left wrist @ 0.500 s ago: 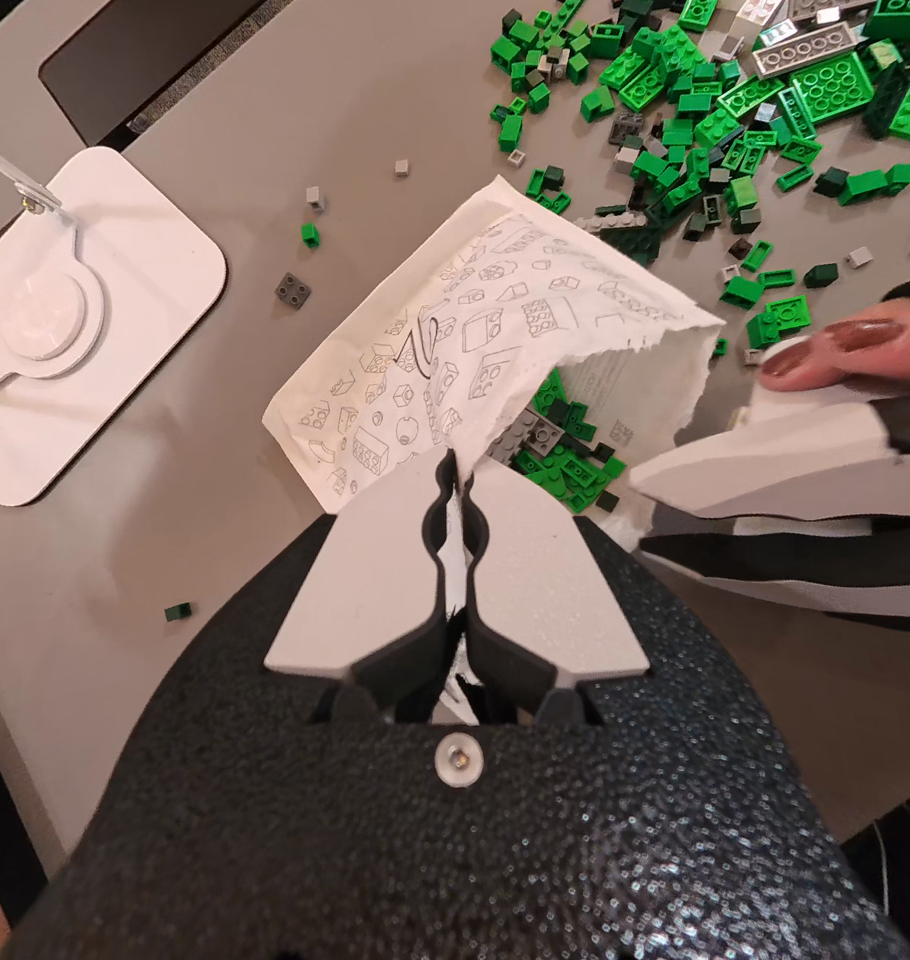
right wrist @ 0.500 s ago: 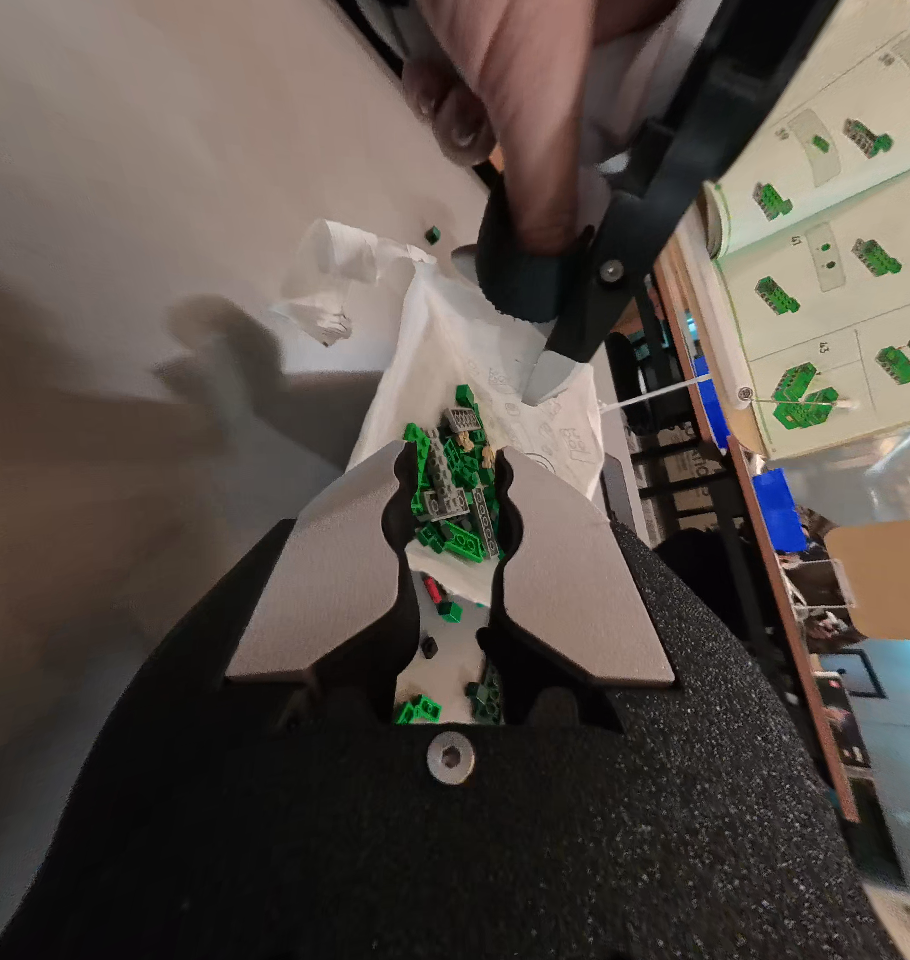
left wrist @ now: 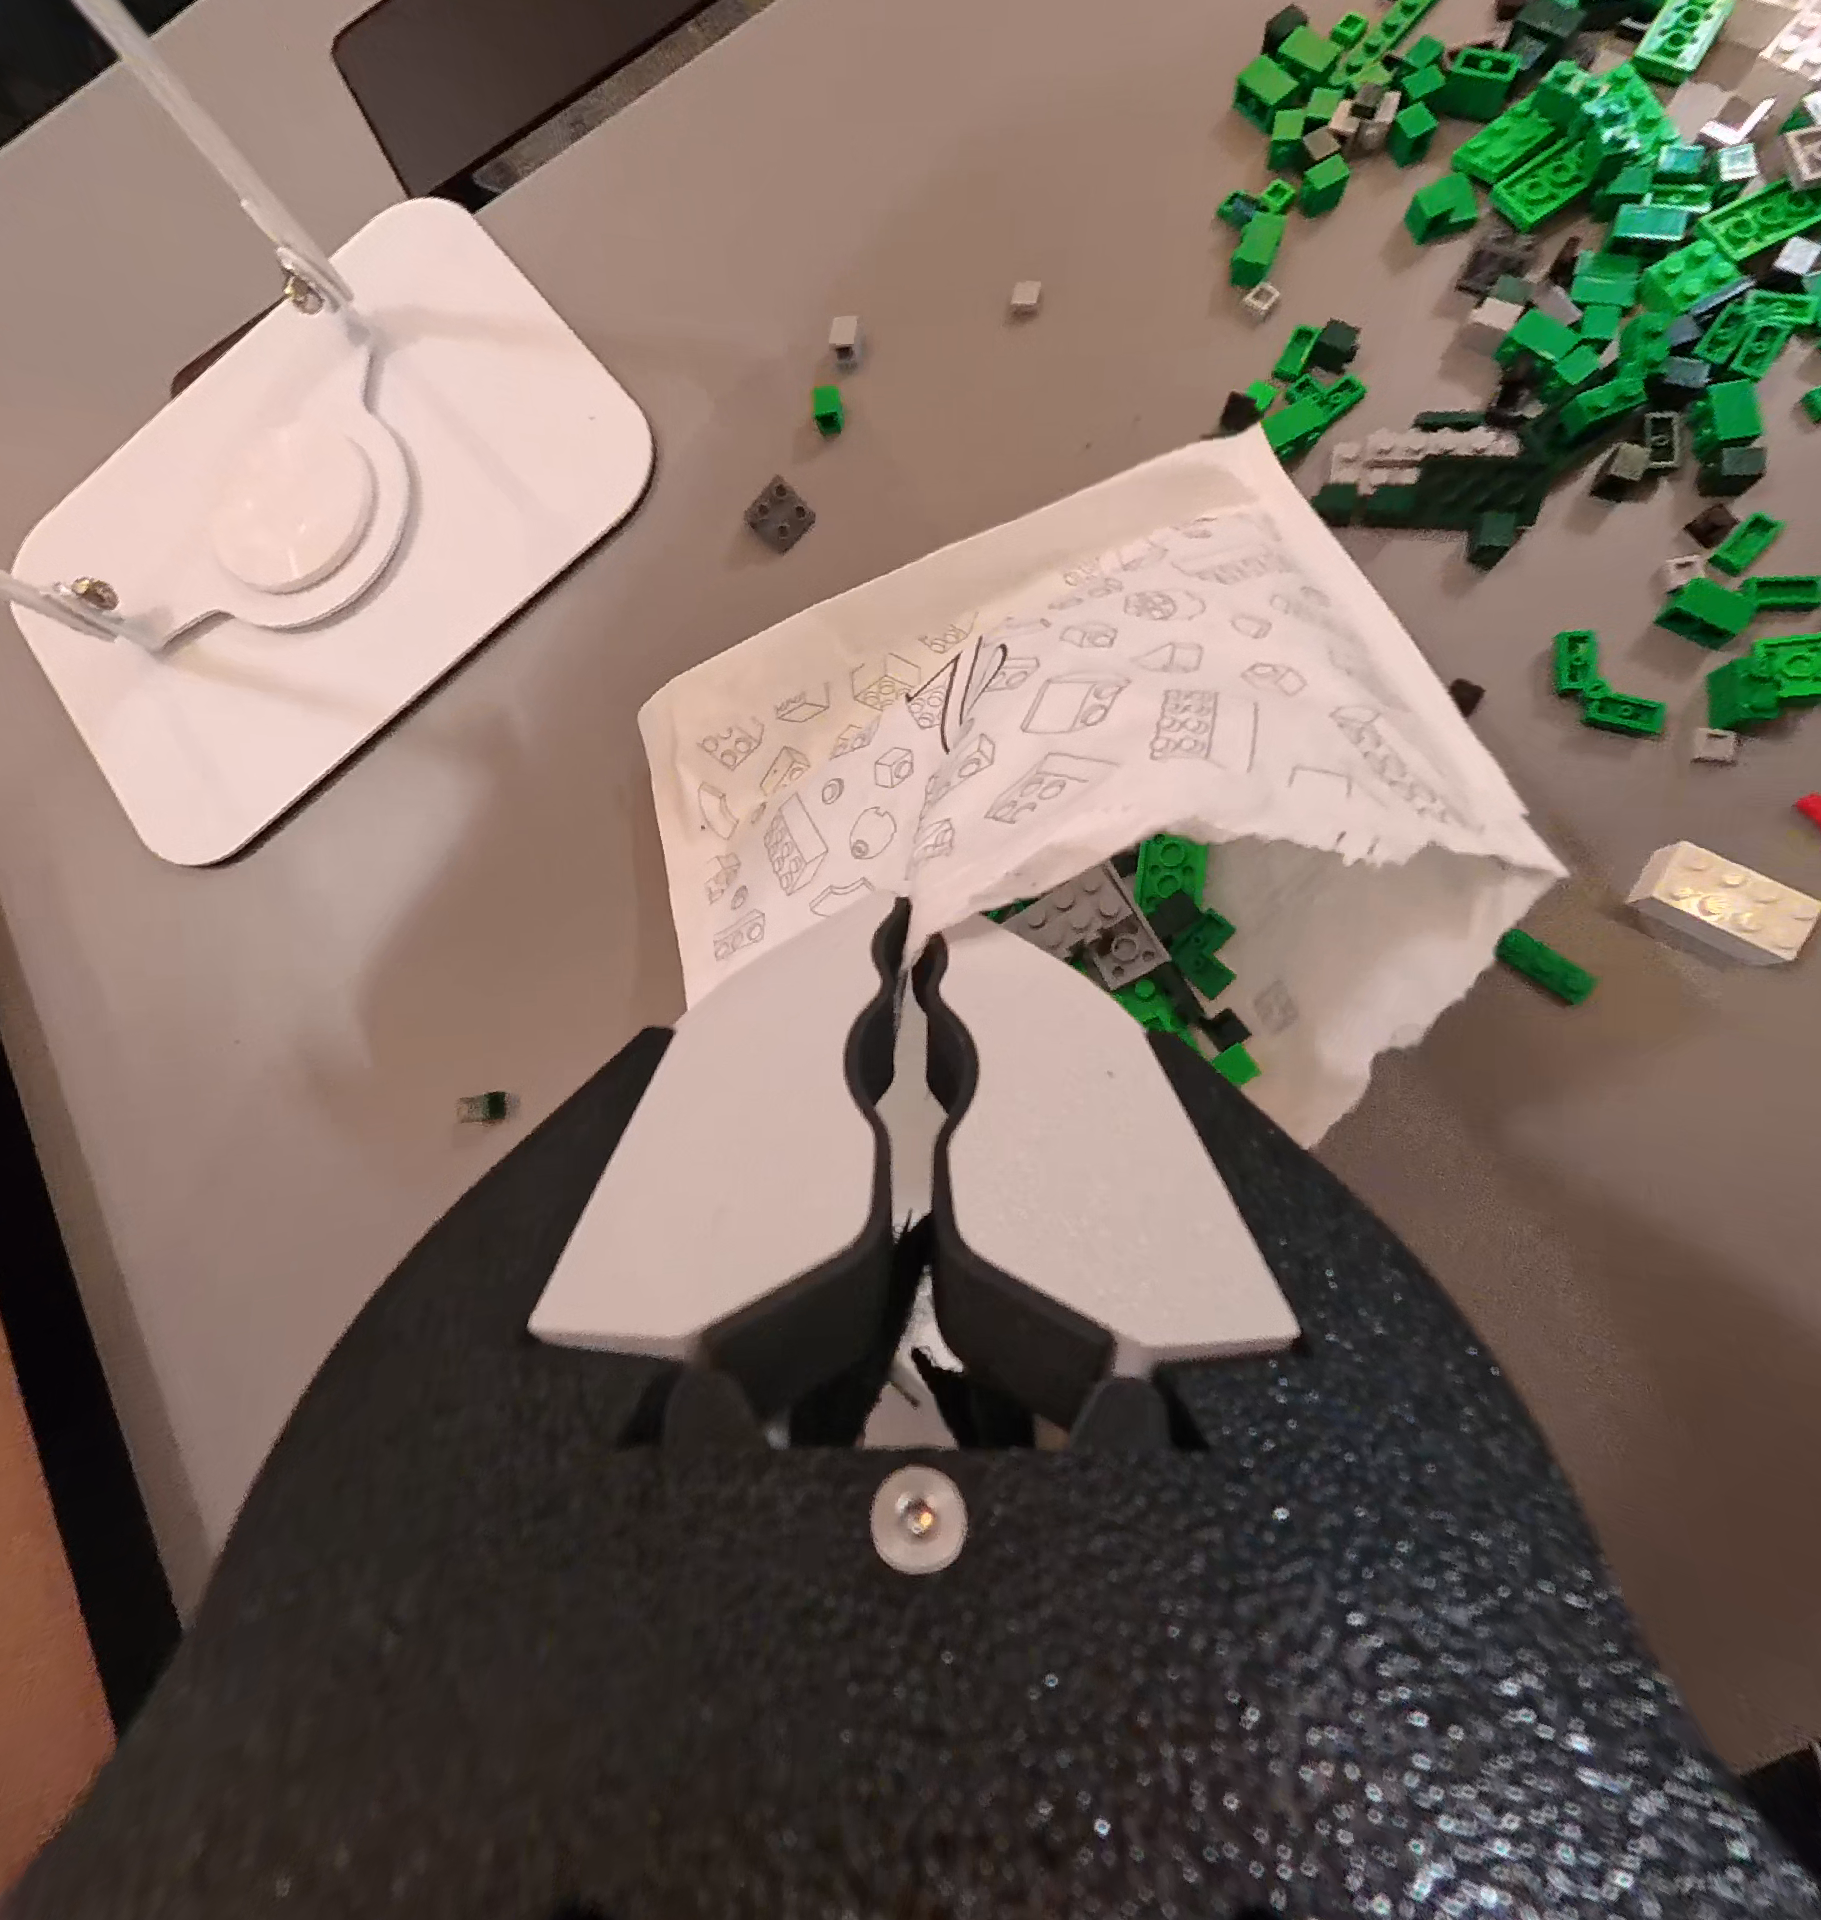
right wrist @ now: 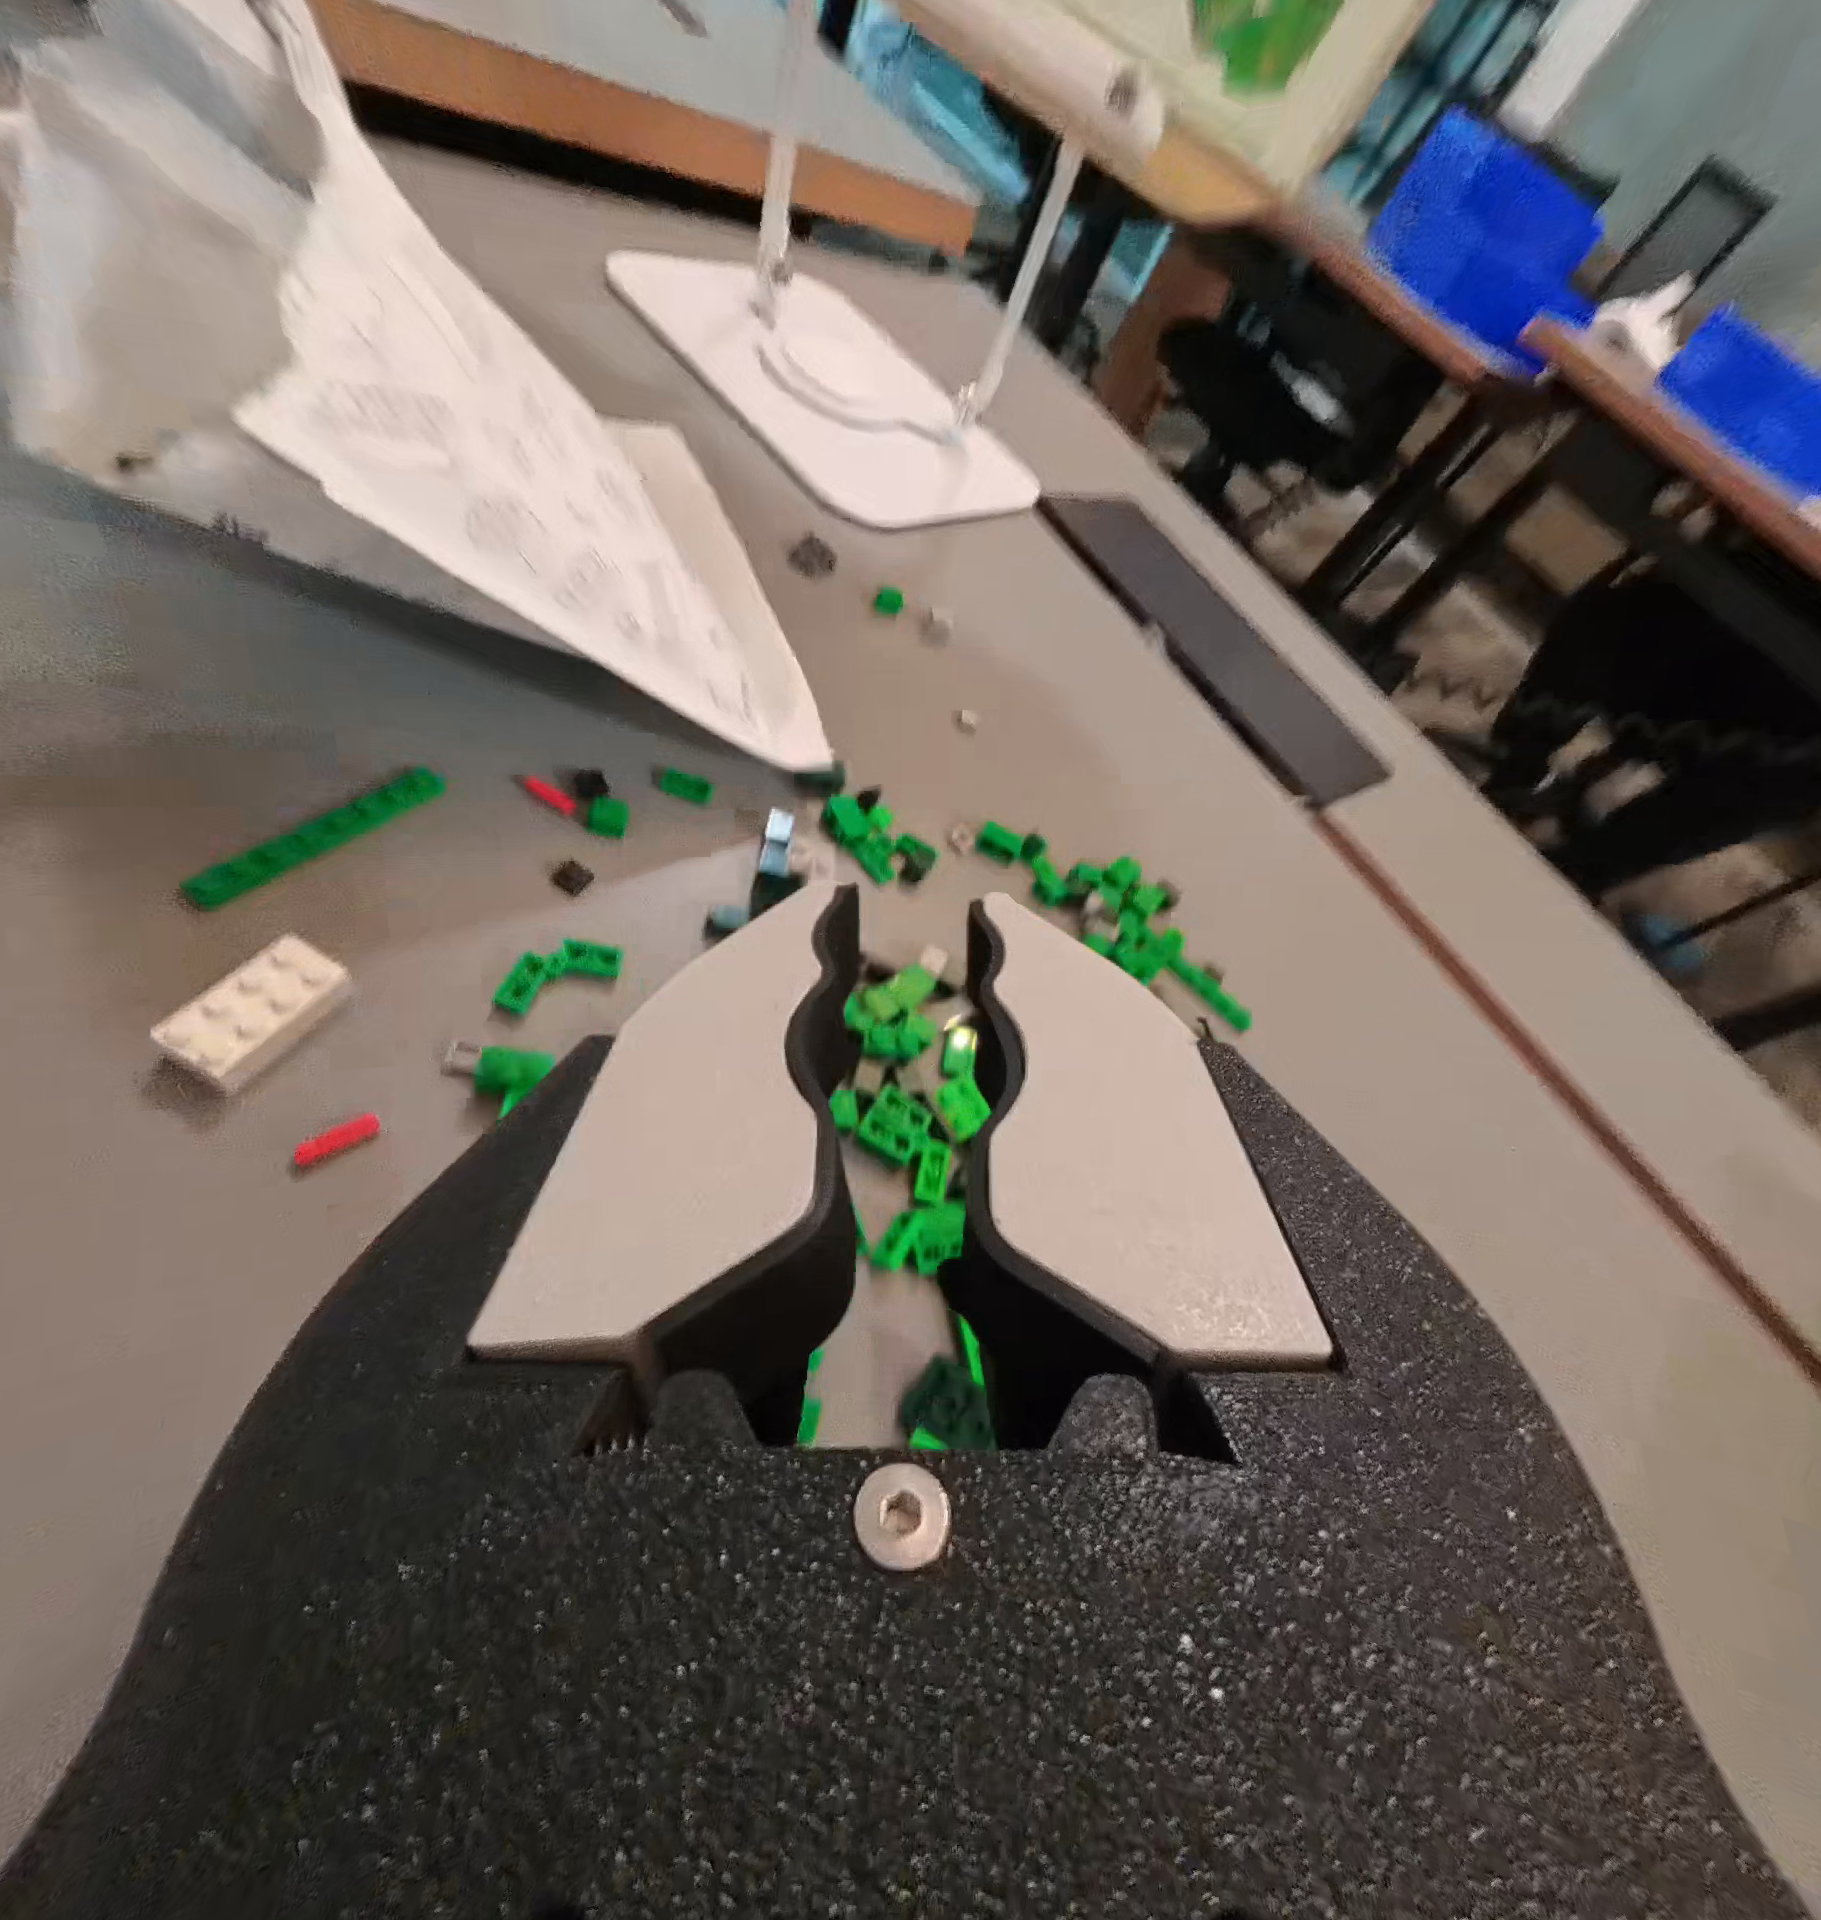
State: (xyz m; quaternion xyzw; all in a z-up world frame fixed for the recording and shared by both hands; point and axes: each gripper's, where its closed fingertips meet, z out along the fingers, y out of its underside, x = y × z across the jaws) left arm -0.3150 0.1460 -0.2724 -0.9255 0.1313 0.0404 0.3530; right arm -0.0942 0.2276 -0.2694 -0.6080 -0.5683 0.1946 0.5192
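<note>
My left gripper is shut on the torn edge of a white paper bag printed with brick outlines and holds it lifted off the grey table. Green and grey bricks lie in the bag's open mouth. The bag also shows in the right wrist view, blurred, at the upper left. My right gripper is open and empty, low over loose green bricks on the table.
A large pile of green bricks covers the table's far right. A white brick, red pieces and a long green plate lie loose. A white stand base with clear posts stands to the left of the bag. The long green plate is about 15 cm from both grippers' fingertips.
The right gripper has left the bag's mouth and swung away to hover over the loose bricks. The left gripper still holds the bag, now raised more. A white brick lies by the bag.
</note>
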